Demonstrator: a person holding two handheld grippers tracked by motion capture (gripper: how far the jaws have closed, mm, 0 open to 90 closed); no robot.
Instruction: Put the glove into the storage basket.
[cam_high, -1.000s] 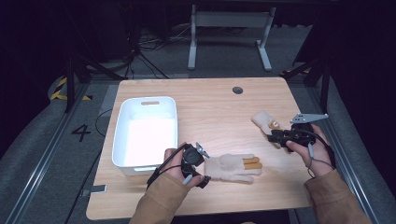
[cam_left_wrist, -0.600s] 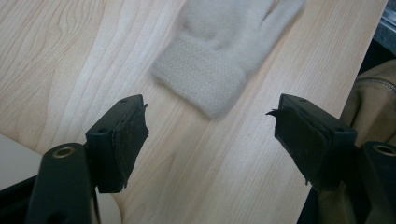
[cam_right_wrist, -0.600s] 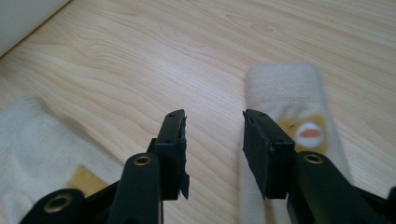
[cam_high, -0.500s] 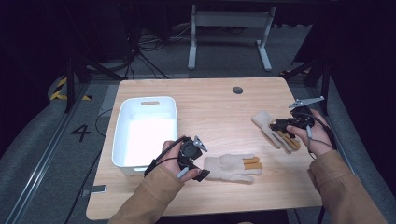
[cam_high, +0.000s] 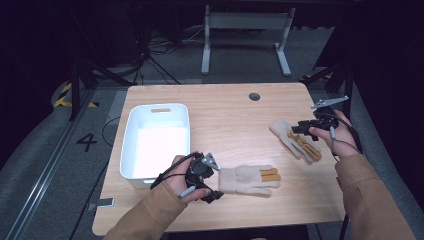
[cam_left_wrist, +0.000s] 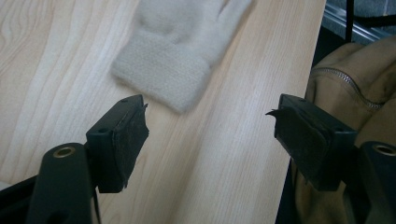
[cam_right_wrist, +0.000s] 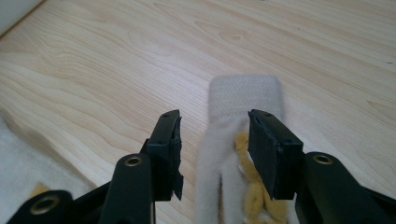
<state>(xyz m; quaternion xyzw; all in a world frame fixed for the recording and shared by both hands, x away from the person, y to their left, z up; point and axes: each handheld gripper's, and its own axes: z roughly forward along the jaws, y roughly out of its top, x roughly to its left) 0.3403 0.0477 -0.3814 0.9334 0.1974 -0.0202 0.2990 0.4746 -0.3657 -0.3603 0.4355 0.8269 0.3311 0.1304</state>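
- Right gripper has slid lower-left over the right glove — jaws released.
- Left gripper has backed off the left glove, jaws wide apart.
- Floor marking reads "4".

Wood grain and fuzzy knit
Table — pale matt wood; both gloves soft fleecy cloth; tub smooth white plastic.

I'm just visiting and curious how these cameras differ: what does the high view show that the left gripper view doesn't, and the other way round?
The high view alone takes in the white bin, the second glove near the right claw, and the floor around the table. The left gripper view alone gives a close look at the left claw, jaws wide apart above bare wood, and at a tan zipped jacket. Both share the cream glove nearest the person, and the wooden tabletop.
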